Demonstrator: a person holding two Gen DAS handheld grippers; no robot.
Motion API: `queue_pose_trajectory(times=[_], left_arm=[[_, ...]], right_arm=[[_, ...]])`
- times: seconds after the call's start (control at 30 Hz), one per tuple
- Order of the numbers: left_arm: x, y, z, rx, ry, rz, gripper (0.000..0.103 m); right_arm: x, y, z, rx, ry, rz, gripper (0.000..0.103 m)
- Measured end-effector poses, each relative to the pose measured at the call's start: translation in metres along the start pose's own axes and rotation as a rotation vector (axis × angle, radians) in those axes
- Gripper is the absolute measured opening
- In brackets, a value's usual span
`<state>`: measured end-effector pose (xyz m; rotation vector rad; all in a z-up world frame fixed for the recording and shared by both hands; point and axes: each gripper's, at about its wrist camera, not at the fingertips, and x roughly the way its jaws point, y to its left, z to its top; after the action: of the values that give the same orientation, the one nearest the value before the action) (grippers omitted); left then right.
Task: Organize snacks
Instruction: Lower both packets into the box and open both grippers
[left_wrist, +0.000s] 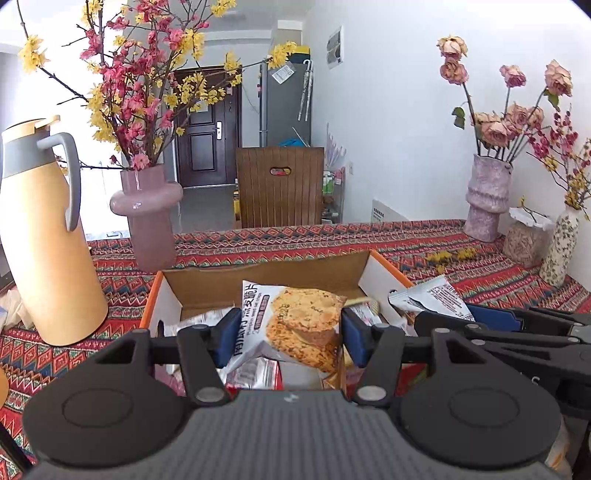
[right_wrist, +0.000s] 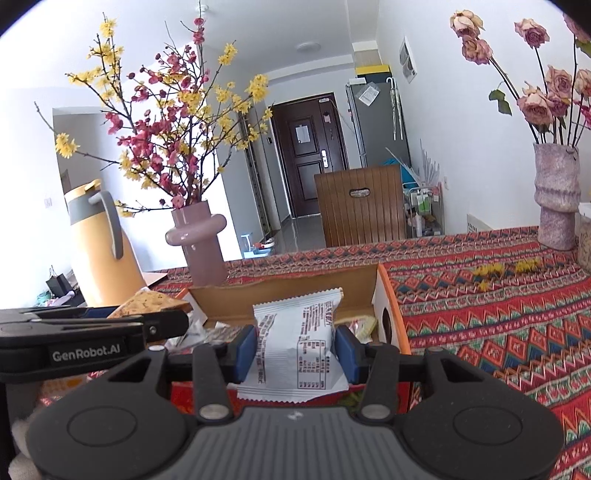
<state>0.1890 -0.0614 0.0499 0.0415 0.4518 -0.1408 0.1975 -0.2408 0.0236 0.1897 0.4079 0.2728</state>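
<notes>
My left gripper (left_wrist: 290, 336) is shut on a biscuit packet (left_wrist: 295, 325) with a picture of oat biscuits on its front, held above the open cardboard box (left_wrist: 258, 275) with orange edges. My right gripper (right_wrist: 295, 352) is shut on a white snack packet (right_wrist: 299, 350) whose printed back faces me, also above the box (right_wrist: 391, 314). In the left wrist view the right gripper (left_wrist: 480, 319) reaches in from the right with its packet (left_wrist: 436, 297). The left gripper (right_wrist: 122, 321) shows at the left of the right wrist view. Several more packets (left_wrist: 255, 373) lie in the box.
A patterned red tablecloth (right_wrist: 498, 325) covers the table. A yellow thermos jug (left_wrist: 44, 236) and a pink vase (left_wrist: 147, 214) with blossom branches stand left of the box. A mottled vase (left_wrist: 485, 199) of dried roses, a jar (left_wrist: 524, 240) and a speckled vase (left_wrist: 559, 247) stand far right. A wooden chair (left_wrist: 279, 186) lies beyond the table.
</notes>
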Motion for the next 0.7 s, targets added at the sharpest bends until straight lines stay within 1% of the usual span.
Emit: queue_pose_trajectory(times=[0.2, 0.37, 0.5, 0.6, 0.63, 0.7], left_arm=[[0.029, 0.006, 0.015, -0.028, 0.014, 0.054, 0.058], [0.055, 0.018, 0.021, -0.078, 0.062, 0.094, 0.058], [0.065, 0.022, 0.020, -0.084, 0.083, 0.117, 0.059], [0.069, 0.023, 0.018, -0.089, 0.096, 0.134, 0.065], [0.068, 0.024, 0.017, -0.094, 0.094, 0.142, 0.069], [0.066, 0.027, 0.017, -0.104, 0.086, 0.145, 0.071]], right_arm=[[0.029, -0.003, 0.018, -0.019, -0.002, -0.014, 0.046], [0.057, -0.006, 0.024, -0.021, 0.037, -0.034, 0.046], [0.076, -0.009, 0.023, -0.020, 0.065, -0.059, 0.046], [0.085, -0.013, 0.021, -0.014, 0.093, -0.066, 0.047], [0.086, -0.013, 0.020, -0.013, 0.099, -0.069, 0.048], [0.086, -0.014, 0.017, -0.007, 0.101, -0.079, 0.049]])
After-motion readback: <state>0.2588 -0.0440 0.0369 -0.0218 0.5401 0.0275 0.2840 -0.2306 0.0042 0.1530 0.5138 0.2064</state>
